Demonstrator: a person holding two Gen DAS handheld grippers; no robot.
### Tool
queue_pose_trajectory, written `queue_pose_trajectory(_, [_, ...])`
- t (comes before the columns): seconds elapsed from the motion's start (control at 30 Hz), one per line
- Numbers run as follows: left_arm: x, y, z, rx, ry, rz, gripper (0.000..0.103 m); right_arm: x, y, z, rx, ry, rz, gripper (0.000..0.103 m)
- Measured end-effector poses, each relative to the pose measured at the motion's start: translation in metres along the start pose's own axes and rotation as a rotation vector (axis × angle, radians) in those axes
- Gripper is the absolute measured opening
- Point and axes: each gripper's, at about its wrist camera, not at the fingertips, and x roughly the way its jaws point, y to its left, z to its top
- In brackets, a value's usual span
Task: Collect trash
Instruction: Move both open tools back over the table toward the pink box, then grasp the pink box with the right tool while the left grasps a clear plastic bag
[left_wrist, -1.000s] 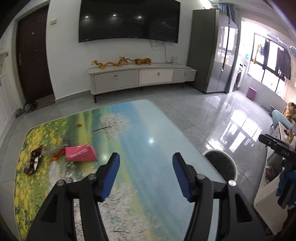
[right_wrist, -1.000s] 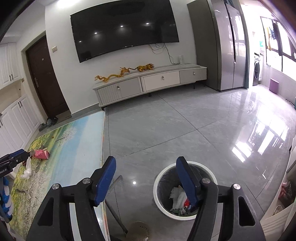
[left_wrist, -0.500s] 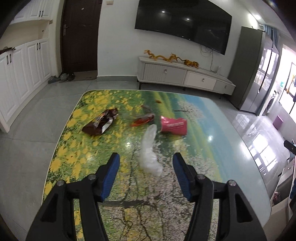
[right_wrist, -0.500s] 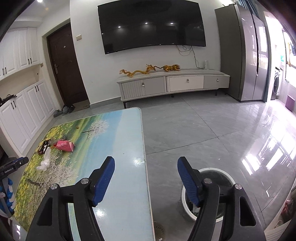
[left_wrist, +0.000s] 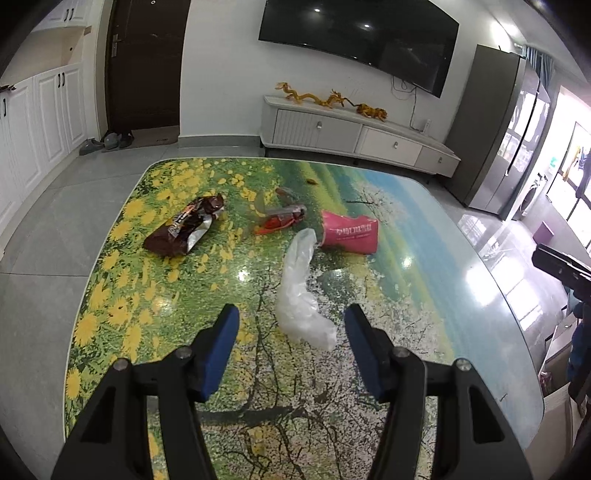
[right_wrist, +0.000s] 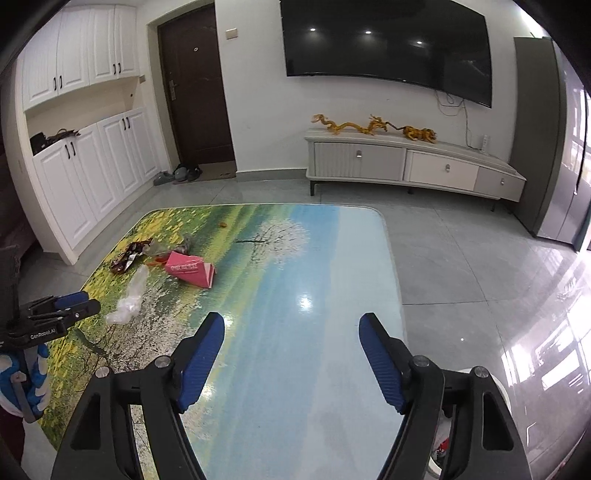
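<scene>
1. Left wrist view: the step in hand looks like the approach to the next piece of trash. The left gripper (left_wrist: 291, 325) hangs over the table (left_wrist: 424, 236) with its jaws moderately wide and nothing pressed between the pads. The clear bag (left_wrist: 301, 295) lies flat on the table, its near end just ahead of the fingertips and between their lines, a little toward the right-hand finger. Beyond it lie the pink packet (left_wrist: 349, 232), the red wrapper (left_wrist: 280, 219) and the brown wrapper (left_wrist: 184, 230), all well apart from the jaws.

2. Next move, as I judge it: lower the left gripper onto the bag's near end and close. The film is thin and lies flat, so the pads likely need to reach right down to the tabletop.

3. Right wrist view: the right gripper (right_wrist: 291, 332) is empty; its jaws have just been opening and stand wide over the bare blue end of the table. The trash sits far to its left, beside the left gripper. The white bin (right_wrist: 504, 395) shows only as a rim behind the right-hand finger, below the table's edge.
</scene>
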Motion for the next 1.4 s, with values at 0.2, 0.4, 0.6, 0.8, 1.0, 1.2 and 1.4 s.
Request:
queue_pose_trajectory(0.2, [0.041,-0.006,0.008,0.046,0.049,0.001,0.058,0.053,0.042,0.019,-0.091,0.057,0.060,0.074])
queue_pose_trajectory(0.4, [0.066,0.003,0.012,0.048,0.064,0.035,0.048,0.102,0.075,0.034,-0.155,0.110,0.130,0.074])
queue_pose_trajectory(0.6, [0.072,0.020,0.013,-0.020,0.052,0.005,0.030,0.144,0.101,0.049,-0.220,0.141,0.185,0.074])
queue_pose_trajectory(0.8, [0.071,0.034,0.013,-0.117,0.034,-0.026,0.028,0.176,0.120,0.063,-0.261,0.157,0.231,0.074])
queue_pose_trajectory(1.0, [0.071,0.038,0.013,-0.141,0.028,-0.032,0.028,0.195,0.134,0.063,-0.334,0.190,0.271,0.074])
queue_pose_trajectory(1.2, [0.071,0.038,0.013,-0.148,0.027,-0.034,0.028,0.201,0.138,0.051,-0.381,0.222,0.268,0.063])
queue_pose_trajectory(1.4, [0.070,0.039,0.013,-0.149,0.028,-0.041,0.028,0.203,0.129,0.037,-0.369,0.258,0.243,0.047])
